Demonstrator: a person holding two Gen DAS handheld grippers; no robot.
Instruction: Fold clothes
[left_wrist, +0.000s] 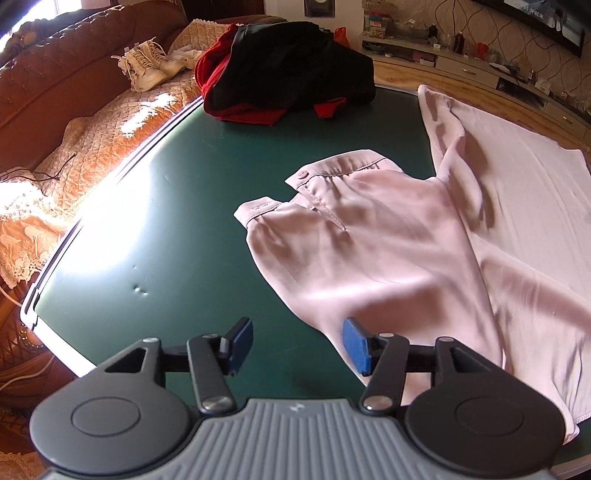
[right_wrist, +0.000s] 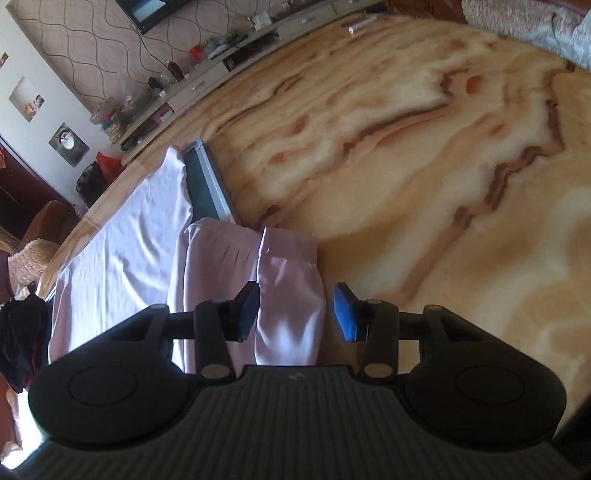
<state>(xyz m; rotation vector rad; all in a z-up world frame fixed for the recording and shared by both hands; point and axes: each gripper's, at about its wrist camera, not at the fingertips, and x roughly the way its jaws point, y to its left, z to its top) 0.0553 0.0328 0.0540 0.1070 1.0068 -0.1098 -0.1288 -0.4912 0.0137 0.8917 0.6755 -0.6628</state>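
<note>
Left wrist view: the left claw (left_wrist: 297, 345) gapes empty at bottom centre, above the green bench (left_wrist: 177, 221). A pink shirt (left_wrist: 369, 258) lies right. The right claw (right_wrist: 297, 314) stands apart around a hanging sleeve (right_wrist: 291, 295).

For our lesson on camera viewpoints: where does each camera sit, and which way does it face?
Left wrist: on the left hand-held gripper, looking down over the green table, pink shirt and sofa; its open fingers show.
Right wrist: on the right hand-held gripper, facing the table edge and marbled floor; open fingers straddle a hanging sleeve.
Shared: shirt, table, dark clothes pile.
</note>
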